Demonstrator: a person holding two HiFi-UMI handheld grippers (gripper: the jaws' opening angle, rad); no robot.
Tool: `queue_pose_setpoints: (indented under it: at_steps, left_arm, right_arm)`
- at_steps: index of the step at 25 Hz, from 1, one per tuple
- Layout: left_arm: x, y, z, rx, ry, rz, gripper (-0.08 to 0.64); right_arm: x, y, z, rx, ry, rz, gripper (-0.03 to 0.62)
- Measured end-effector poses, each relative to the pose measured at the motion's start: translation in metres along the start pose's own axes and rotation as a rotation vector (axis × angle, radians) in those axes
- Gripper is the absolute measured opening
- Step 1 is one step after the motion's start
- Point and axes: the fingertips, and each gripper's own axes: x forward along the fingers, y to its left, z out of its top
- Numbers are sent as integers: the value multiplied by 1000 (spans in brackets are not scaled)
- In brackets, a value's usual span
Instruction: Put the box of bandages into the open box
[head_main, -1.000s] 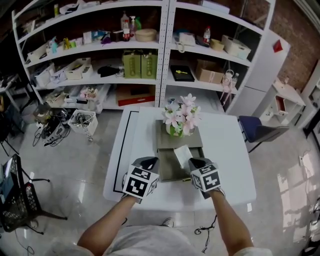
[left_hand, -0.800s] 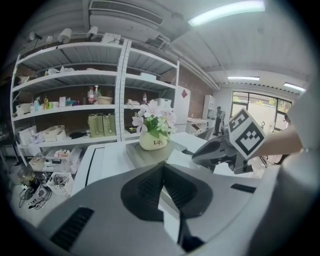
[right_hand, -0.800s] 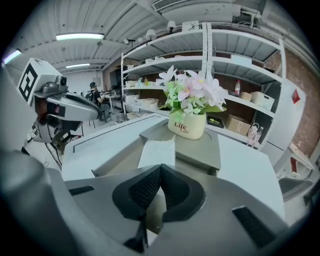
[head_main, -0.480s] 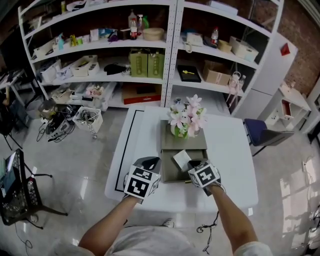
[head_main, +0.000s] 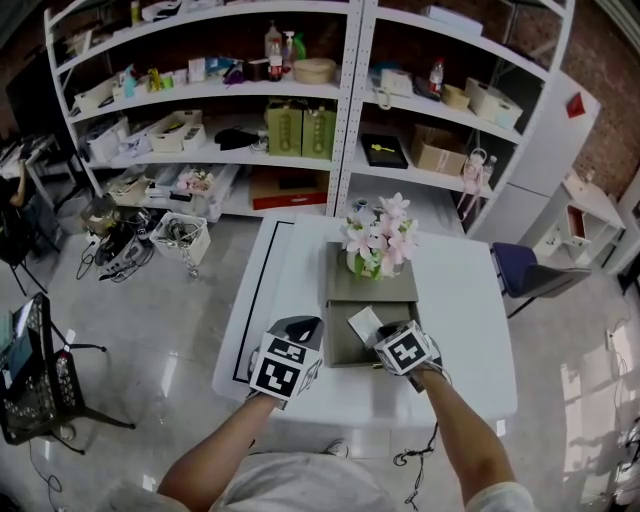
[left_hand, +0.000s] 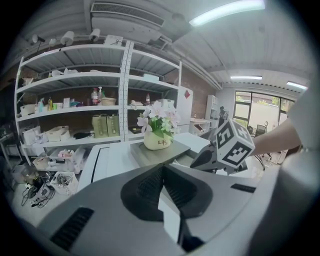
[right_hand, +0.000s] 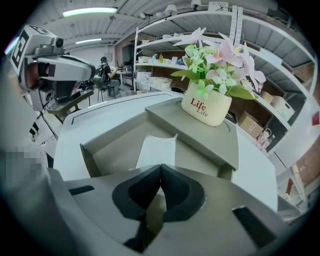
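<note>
The white box of bandages (head_main: 364, 323) is tilted at the tip of my right gripper (head_main: 384, 331), which is shut on its near end. It hangs over the hollow of the grey-green open box (head_main: 338, 345) on the white table. In the right gripper view the bandage box (right_hand: 157, 149) reaches forward from my right gripper (right_hand: 160, 168) above the floor of the open box (right_hand: 90, 152). My left gripper (head_main: 299, 324) hovers by the open box's left edge. Nothing is between the shut jaws of the left gripper (left_hand: 162, 168).
A cream pot of pink flowers (head_main: 374, 250) stands on the open box's flat grey back part. The white table (head_main: 460, 305) has a black line along its left side. White shelving (head_main: 300, 110) full of goods stands behind, and a dark chair (head_main: 525, 270) to the right.
My right gripper has carried the bandage box a little left and lower over the open box. The left gripper has stayed in place.
</note>
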Motion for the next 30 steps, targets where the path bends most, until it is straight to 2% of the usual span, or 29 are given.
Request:
queue_pose_setpoints:
  at_steps: [4,13,23,30]
  left_arm:
    - [-1,2,-4,-5,4,5,3]
    - [-1,3,-3,-10,-5,0,3]
    - [-2,4,5,0,-22,-19,3]
    - [-3,4,7,24,-27,-44,3]
  right_arm:
    - [1,3,-4,23,18,10,8]
    - [-6,-2,-5,84,-17,-8,25]
    - [-34,-4,3,159,-98,-35,32]
    - [-71,-5,16,199,-187,-87,32]
